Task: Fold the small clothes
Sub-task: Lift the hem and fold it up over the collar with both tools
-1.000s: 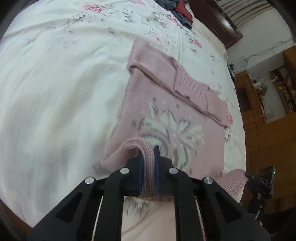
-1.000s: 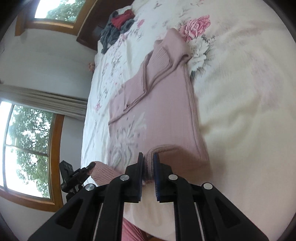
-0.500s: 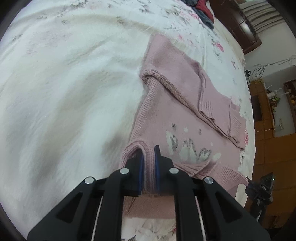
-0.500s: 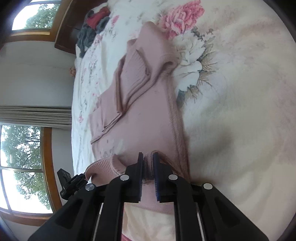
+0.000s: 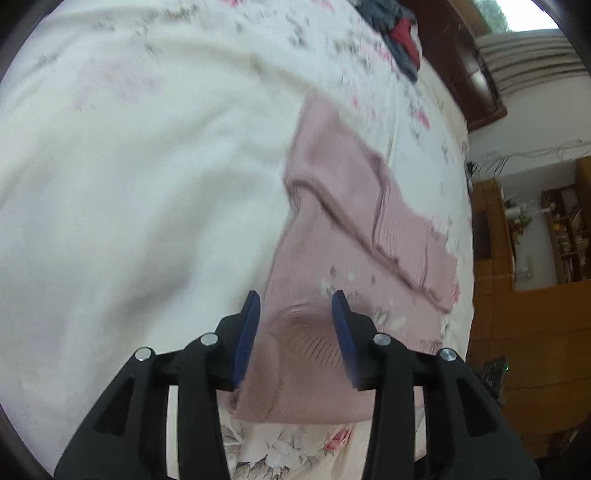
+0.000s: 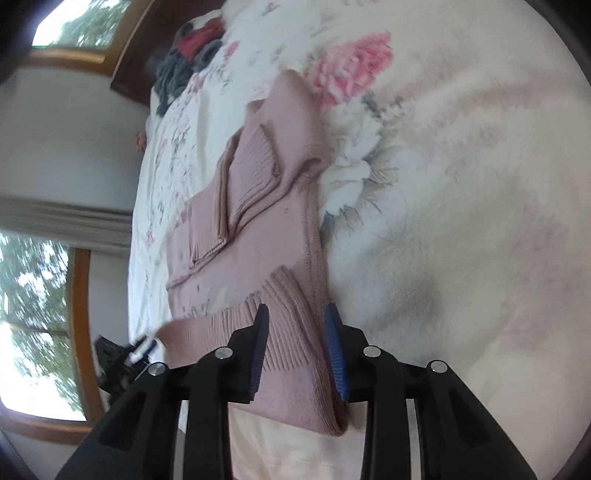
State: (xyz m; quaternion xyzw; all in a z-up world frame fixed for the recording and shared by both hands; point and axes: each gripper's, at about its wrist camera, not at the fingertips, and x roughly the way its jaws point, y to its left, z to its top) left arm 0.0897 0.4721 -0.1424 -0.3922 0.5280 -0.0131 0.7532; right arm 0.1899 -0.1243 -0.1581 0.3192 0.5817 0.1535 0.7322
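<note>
Left wrist: pink sweater (image 5: pixel 332 206) folded, hem doubled up

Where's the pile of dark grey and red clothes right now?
The pile of dark clothes lies at the far end of the floral bedspread, beside the dark wooden headboard, well beyond the pink sweater; both wrist views show it.

Pink knit sweater (image 5: pixel 332 229) lying flat on the floral bedspread, partly folded. Sleeves folded in across the chest, ribbed cuffs overlapping. Ribbed hem end doubled over the body, covering most of a pale printed motif, probably a flower; blur hides detail. Near edge forms a rounded fold.
</note>
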